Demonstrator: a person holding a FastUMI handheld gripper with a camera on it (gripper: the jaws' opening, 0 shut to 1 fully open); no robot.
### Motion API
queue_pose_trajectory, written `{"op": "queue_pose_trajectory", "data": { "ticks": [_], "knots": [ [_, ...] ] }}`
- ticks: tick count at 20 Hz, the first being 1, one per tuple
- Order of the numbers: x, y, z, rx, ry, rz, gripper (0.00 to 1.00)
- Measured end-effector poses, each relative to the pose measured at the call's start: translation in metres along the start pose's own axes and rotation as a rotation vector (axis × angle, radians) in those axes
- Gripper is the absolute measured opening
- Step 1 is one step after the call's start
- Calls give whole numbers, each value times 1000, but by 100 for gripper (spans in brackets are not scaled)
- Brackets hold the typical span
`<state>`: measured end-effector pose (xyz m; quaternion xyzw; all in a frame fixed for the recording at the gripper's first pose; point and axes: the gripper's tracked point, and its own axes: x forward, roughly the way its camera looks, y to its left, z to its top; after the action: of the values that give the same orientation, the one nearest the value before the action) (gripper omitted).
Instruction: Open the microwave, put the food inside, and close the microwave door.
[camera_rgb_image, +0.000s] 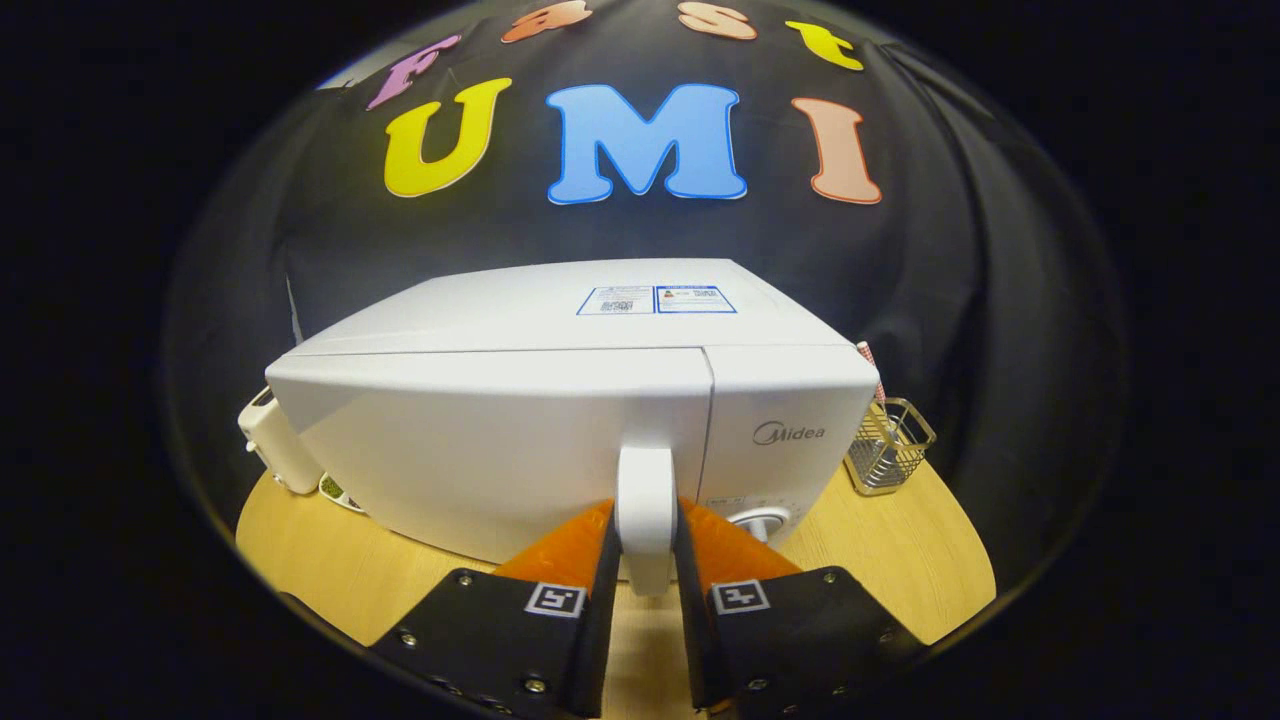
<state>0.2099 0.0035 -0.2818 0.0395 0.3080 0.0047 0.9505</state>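
While it stands on the round pale wooden table (880, 560), the white box-shaped microwave (560, 400) has its door closed, and the white vertical door handle (645, 515) lies squarely between the jaws. The gripper (645, 540) is clamped on that handle, one finger pressing each side. To the microwave's right, near its rear corner, a small wire-mesh metal basket (888, 447) holds a red-and-white striped stick. At the microwave's left, a white boxy object (275, 445) leans beside a small dish of something green (333, 488).
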Motion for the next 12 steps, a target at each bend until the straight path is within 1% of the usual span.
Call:
{"op": "queue_pose_trajectory", "data": {
  "ticks": [1,2,3,4,5,8,12],
  "knots": [
    [1,0,-2,-1,5,1,32],
    [1,1,-1,-9,6,5,25],
    [7,2,-3,1,12,-8,25],
    [-2,0,1,-4,13,-22,14],
    [1,-5,-1,-16,16,-30,6],
    [0,0,-1,-2,27,-19,6],
    [-3,1,-2,-5,32,-26,6]
  ]
}}
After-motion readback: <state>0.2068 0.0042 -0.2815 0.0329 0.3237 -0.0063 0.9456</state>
